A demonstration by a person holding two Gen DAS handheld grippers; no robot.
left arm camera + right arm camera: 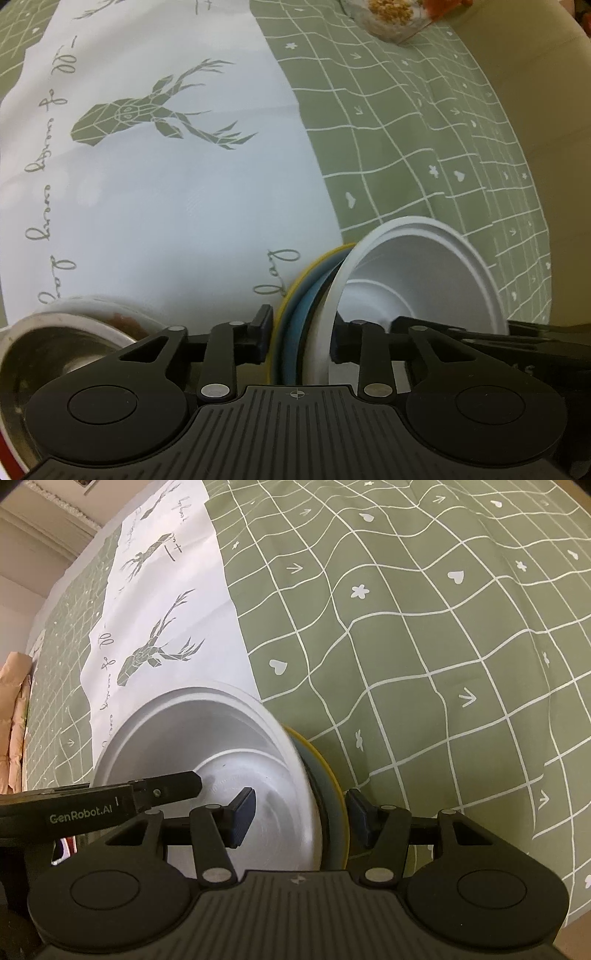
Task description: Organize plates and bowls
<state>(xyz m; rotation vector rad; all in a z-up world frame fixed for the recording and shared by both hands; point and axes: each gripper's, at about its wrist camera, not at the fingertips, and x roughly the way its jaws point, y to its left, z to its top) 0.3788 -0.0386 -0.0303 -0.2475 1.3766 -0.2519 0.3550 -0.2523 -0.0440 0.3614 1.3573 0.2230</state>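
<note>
A white bowl [417,280] stands on edge above the table, nested against a blue plate [308,295] and a yellow plate [291,284]. My left gripper [303,338] is shut on the rims of this stack, one pad on the yellow plate and the other on the bowl's rim. In the right wrist view the same white bowl [207,738] faces left with the yellow plate [332,771] behind it. My right gripper [301,812] is shut on the stack, one finger inside the bowl and one behind the yellow plate. A left finger [173,784] reaches into the bowl.
A metal bowl [55,354] sits at the lower left on a white dish. A glass bowl of food [388,18] stands at the far edge. The green checked tablecloth [424,646] carries a white deer-print runner [166,184]. The table edge [535,110] runs along the right.
</note>
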